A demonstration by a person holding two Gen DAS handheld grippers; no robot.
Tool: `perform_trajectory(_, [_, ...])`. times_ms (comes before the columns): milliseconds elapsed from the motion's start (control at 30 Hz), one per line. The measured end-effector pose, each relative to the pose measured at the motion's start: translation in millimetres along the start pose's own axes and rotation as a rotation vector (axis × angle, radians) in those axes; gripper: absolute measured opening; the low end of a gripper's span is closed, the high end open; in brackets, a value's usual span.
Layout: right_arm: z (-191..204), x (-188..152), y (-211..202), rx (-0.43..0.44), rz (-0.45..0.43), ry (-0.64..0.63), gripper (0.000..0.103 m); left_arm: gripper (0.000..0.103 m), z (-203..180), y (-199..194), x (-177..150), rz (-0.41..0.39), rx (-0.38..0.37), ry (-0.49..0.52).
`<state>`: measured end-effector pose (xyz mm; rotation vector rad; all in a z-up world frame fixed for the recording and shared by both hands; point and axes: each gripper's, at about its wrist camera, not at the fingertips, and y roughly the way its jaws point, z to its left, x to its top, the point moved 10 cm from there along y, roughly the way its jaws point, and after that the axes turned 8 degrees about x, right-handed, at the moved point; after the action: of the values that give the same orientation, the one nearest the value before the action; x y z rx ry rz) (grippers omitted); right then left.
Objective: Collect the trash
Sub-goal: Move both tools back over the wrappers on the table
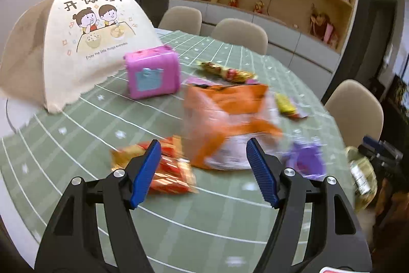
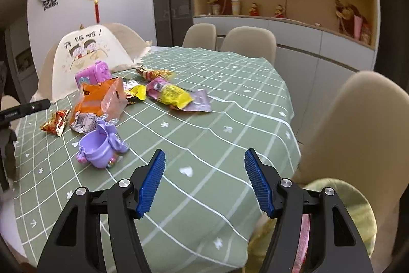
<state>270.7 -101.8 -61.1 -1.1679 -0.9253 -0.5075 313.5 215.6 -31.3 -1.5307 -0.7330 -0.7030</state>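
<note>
Several snack wrappers lie on the green checked tablecloth (image 2: 217, 104). An orange bag (image 1: 225, 119) stands just beyond my open, empty left gripper (image 1: 204, 157); it also shows in the right wrist view (image 2: 97, 99). A red-gold wrapper (image 1: 163, 165) lies by the left finger (image 1: 147, 170), and shows in the right wrist view (image 2: 56, 122). A yellow packet on a purple wrapper (image 2: 176, 95) and a long gold wrapper (image 2: 156, 73) lie farther back. My right gripper (image 2: 204, 165) is open and empty above bare cloth near the table's right edge.
A purple toy pot (image 2: 99, 145) and a pink toy case (image 1: 152, 74) sit among the wrappers. A cream food cover (image 1: 84, 42) stands at the back left. Beige chairs (image 2: 352, 134) ring the table. A yellowish bag (image 2: 340, 219) hangs below the right edge.
</note>
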Motion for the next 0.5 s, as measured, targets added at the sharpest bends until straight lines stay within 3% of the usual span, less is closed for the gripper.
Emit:
perform_trajectory(133, [14,3,15,0.022,0.030,-0.014,0.061,0.066,41,32,4,0.061,-0.001,-0.004])
perform_trajectory(200, [19,3,21,0.030,0.041,-0.015,0.061,0.066,57,50,3,0.094,0.005,-0.049])
perform_trajectory(267, [22,3,25,0.031,0.053,-0.020,0.061,0.066,66,61,-3,0.145,-0.038,-0.115])
perform_trajectory(367, [23,4,29,0.021,0.063,-0.030,0.061,0.066,63,62,-18,0.205,-0.098,-0.165])
perform_trajectory(500, [21,3,39,0.021,0.082,-0.018,0.061,0.066,37,44,-35,0.244,-0.192,-0.127])
